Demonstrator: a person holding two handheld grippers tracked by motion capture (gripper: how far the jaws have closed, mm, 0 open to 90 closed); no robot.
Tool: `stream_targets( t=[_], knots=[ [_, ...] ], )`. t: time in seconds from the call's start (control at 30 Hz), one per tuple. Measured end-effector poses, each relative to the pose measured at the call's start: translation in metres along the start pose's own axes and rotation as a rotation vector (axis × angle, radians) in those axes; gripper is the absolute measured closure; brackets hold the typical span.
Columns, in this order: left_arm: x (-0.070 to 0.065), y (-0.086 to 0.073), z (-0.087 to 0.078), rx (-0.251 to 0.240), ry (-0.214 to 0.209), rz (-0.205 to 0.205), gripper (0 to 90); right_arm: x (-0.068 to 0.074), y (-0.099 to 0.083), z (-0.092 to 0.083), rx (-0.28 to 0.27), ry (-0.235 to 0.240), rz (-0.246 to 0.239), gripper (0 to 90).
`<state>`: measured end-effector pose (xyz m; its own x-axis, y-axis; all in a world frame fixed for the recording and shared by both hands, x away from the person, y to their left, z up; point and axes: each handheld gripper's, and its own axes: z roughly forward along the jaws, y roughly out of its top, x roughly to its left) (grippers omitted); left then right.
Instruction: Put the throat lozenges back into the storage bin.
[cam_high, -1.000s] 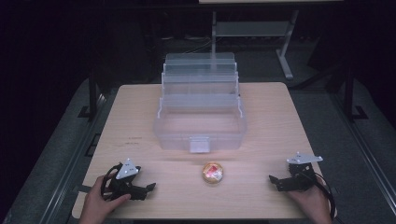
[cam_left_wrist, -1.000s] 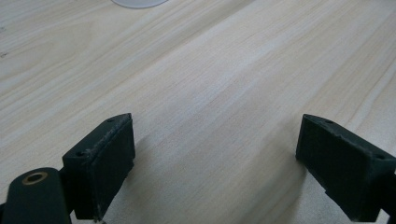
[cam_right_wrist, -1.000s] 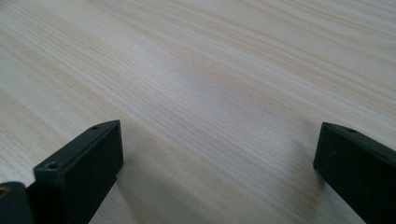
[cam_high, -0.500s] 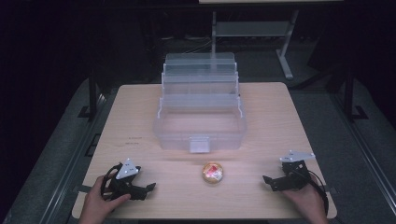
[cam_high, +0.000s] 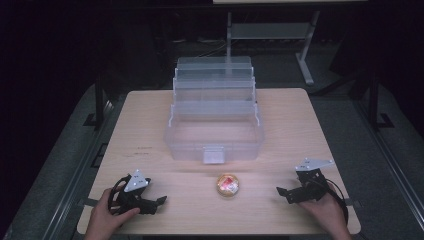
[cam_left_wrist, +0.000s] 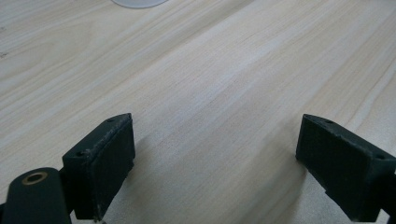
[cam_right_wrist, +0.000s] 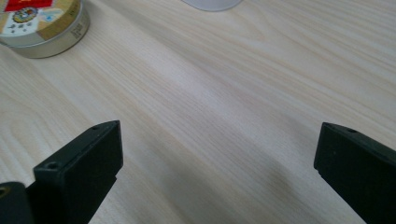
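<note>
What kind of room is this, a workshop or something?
Probably a lab or test room: a lone wooden table in a dark space, a clear plastic box and small tin laid out, a metal frame behind.

The place looked like a lab or a test room set up for recording, not a home. A plain light wooden table (cam_high: 150, 125) stood alone on dark grey carpet (cam_high: 60, 170), with the room around it kept dark and only the tabletop lit. Behind it stood the metal legs of a second bench (cam_high: 305, 55), of the kind used in workshops and labs. The tabletop was almost bare: a clear plastic box (cam_high: 214, 130) with stepped trays sat at its middle and a small round tin (cam_high: 227, 185) lay in front of it. Black frame bars (cam_high: 100, 100) ran along both sides of the table.
</note>
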<state>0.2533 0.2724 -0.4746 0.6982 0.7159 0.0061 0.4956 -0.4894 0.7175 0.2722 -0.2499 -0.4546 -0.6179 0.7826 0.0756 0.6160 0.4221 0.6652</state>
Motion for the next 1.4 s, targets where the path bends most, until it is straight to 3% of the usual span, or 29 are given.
stream_targets(
  t=[0.5, 1.4],
  knots=[
    [0.0, 0.0, 0.0, 0.0, -0.001, -0.002, 10.8, 0.009, 0.012, -0.001, -0.012, 0.03, -0.022, 0.8],
    [0.0, 0.0, 0.0, -0.003, 0.0, -0.004, 10.8, 0.029, 0.04, 0.015, -0.005, 0.088, -0.08, 0.8]
  ],
)
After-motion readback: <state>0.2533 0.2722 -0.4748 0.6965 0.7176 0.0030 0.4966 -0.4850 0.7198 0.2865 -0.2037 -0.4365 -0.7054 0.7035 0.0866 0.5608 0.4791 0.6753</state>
